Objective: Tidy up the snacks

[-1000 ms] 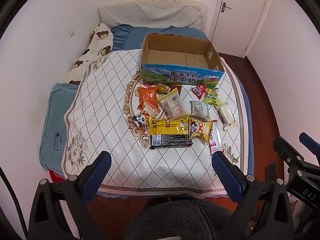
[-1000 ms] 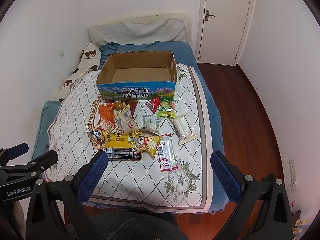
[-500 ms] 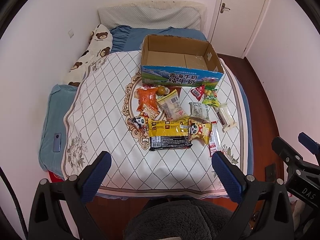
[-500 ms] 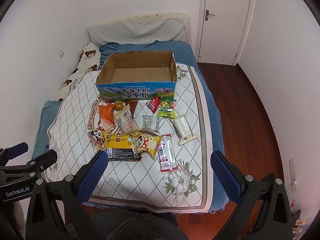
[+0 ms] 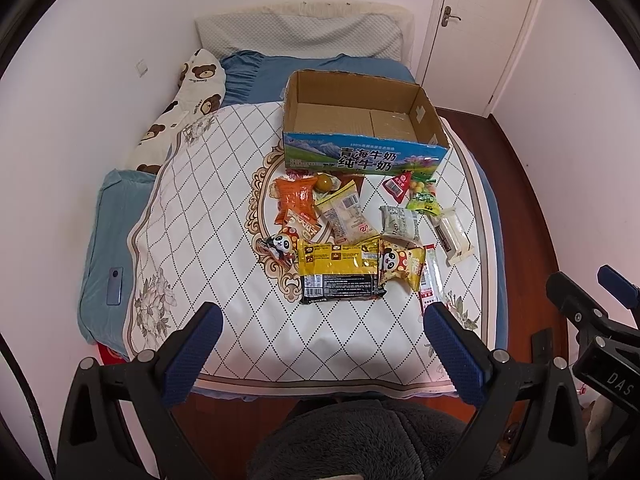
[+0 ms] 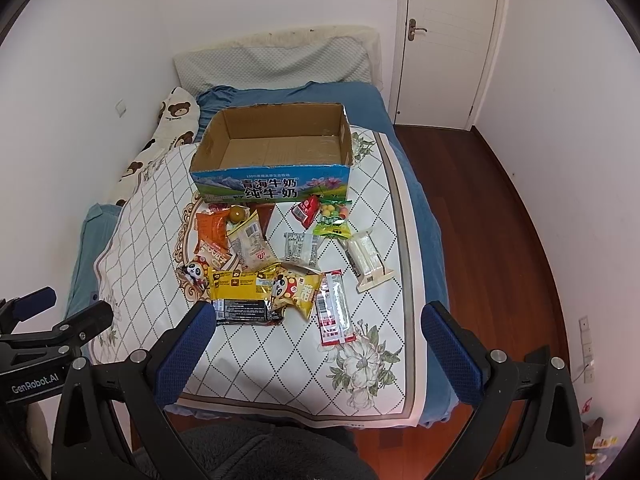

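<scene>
Several snack packets lie in a loose heap on the quilted bedspread: an orange bag (image 5: 298, 196), a yellow-and-black pack (image 5: 340, 270), a panda bag (image 5: 400, 266) and a white wrapped bar (image 5: 452, 234). Behind them stands an empty cardboard box (image 5: 362, 120) with a blue printed front (image 6: 272, 190). My left gripper (image 5: 322, 354) hovers open over the near edge of the bed, short of the snacks. My right gripper (image 6: 314, 354) is open too, with nothing between its fingers. The red-and-white strip pack (image 6: 334, 306) lies nearest to it.
The bed (image 5: 192, 216) fills the room's left side, with a bear-print pillow (image 5: 180, 112) along the wall and a phone (image 5: 115, 286) on the blue sheet. Wooden floor (image 6: 500, 216) runs along the right; a white door (image 6: 448, 40) stands at the back. A dark fleece sleeve (image 5: 360, 440) shows below.
Both grippers stay open and nearly still. The left wrist view has drifted slightly, so the box and snacks sit a touch higher in frame.
</scene>
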{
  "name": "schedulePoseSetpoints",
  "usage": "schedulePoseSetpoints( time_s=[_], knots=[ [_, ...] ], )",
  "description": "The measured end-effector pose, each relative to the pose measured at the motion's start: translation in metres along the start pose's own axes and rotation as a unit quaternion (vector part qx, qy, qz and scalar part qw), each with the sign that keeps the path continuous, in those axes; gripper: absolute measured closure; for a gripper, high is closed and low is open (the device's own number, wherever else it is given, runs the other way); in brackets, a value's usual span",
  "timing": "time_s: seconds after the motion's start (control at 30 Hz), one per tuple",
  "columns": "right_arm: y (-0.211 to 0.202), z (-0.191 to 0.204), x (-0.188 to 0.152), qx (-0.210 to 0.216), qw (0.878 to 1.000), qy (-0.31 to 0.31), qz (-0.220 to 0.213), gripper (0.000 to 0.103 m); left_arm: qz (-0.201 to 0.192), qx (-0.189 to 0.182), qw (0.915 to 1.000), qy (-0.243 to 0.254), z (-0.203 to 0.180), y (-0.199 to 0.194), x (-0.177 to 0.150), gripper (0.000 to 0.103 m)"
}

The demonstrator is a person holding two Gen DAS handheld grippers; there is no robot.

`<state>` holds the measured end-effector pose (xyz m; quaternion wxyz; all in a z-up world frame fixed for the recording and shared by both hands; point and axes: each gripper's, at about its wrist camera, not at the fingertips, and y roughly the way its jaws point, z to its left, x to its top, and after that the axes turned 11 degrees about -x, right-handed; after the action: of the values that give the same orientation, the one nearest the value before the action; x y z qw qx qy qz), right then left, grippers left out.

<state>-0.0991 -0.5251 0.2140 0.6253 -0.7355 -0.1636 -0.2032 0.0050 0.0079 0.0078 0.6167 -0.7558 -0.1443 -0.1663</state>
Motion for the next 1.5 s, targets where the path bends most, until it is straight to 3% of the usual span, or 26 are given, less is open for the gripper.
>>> schedulePoseSetpoints(
  time_s=[1.03,1.17,1.33,1.43,1.5],
  knots=[
    [0.007,0.003,0.008,0.008,1.000,0.012,0.007,0.000,-0.002,0.001,1.0000,-0.009,0.010,0.004,0.007,0.000],
    [0.036,0.000,0.008,0.023,0.999,0.024,0.019,0.000,0.010,0.004,0.9991,-0.041,0.027,0.032,0.013,0.000],
    [0.110,0.006,0.008,0.033,0.997,0.034,0.057,0.000,0.072,0.008,0.9942,-0.079,0.055,0.107,0.016,0.000],
    [0.164,0.019,0.006,0.038,0.995,0.023,0.093,0.000,0.130,-0.024,0.9828,-0.130,0.073,0.161,0.010,0.000],
    [0.192,0.025,0.002,0.037,0.992,0.017,0.116,0.000,0.181,-0.065,0.9628,-0.190,0.083,0.200,0.004,0.006]
  ],
)
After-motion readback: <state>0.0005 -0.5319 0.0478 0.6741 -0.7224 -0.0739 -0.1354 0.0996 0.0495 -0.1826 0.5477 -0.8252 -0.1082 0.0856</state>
